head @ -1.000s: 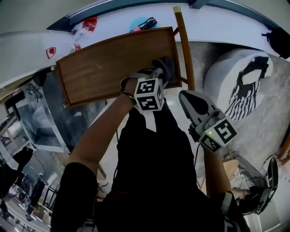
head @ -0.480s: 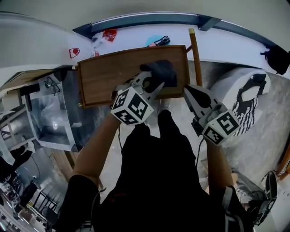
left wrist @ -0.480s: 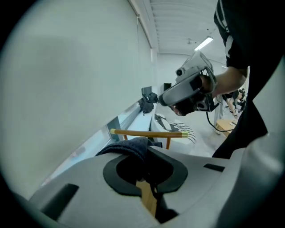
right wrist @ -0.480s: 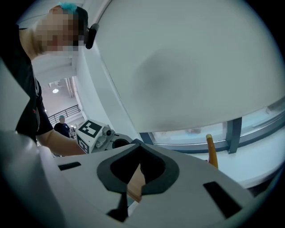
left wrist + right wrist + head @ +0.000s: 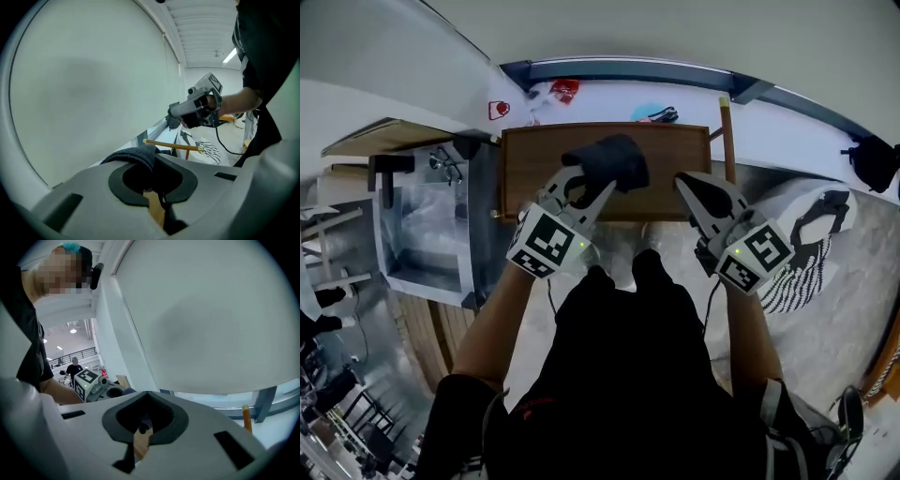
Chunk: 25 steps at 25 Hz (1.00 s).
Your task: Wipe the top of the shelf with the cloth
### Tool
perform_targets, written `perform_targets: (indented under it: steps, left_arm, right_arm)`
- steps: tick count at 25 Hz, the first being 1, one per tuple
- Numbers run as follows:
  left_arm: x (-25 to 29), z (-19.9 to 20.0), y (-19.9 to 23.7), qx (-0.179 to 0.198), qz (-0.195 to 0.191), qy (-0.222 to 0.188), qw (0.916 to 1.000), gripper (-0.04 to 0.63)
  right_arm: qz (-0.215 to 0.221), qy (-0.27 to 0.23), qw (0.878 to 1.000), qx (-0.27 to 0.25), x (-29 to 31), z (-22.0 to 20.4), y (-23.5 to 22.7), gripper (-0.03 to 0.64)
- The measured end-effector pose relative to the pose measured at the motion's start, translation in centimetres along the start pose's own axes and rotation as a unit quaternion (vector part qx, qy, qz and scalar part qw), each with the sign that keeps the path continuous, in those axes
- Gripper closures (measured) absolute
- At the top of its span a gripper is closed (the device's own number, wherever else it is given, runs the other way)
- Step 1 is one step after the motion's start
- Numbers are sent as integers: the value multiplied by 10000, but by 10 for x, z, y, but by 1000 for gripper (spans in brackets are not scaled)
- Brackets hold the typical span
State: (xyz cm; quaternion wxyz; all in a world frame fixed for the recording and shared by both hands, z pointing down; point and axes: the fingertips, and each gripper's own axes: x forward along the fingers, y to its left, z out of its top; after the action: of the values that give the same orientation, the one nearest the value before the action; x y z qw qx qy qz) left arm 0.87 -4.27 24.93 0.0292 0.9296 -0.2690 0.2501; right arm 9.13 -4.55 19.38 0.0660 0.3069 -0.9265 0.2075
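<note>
The brown wooden shelf top lies straight ahead in the head view. A dark cloth rests bunched on its middle, and my left gripper is shut on the cloth's near edge. In the left gripper view the cloth sticks up between the jaws. My right gripper hovers over the shelf's front right part, shut with nothing in it. Its own view shows only a strip of the wood through the gap under the shut jaws.
An upright wooden post stands at the shelf's right end. Behind it a white ledge carries a red item and a blue one. A metal-and-glass cabinet stands left, a white seat with a striped fabric right.
My left gripper has dragged the cloth from the shelf's right end to its middle. The right gripper has come up over the shelf's front right edge.
</note>
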Motion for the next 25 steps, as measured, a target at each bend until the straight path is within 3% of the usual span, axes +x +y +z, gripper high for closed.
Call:
perform_targets:
  steps: [7,13,25]
  left_arm:
    - [-63,-44,19,-282,463,272,9982,560]
    - [-100,-61,32,-430,775,256,9957,560]
    - [-142,-34,57,-312,1211,-179,9920,560]
  right_arm:
    - [246,55,9992,-315,33,21,34,614]
    - [434,173,9977,-484,59,25,57,614]
    - [691,145,9938,-859,84,45,104,614]
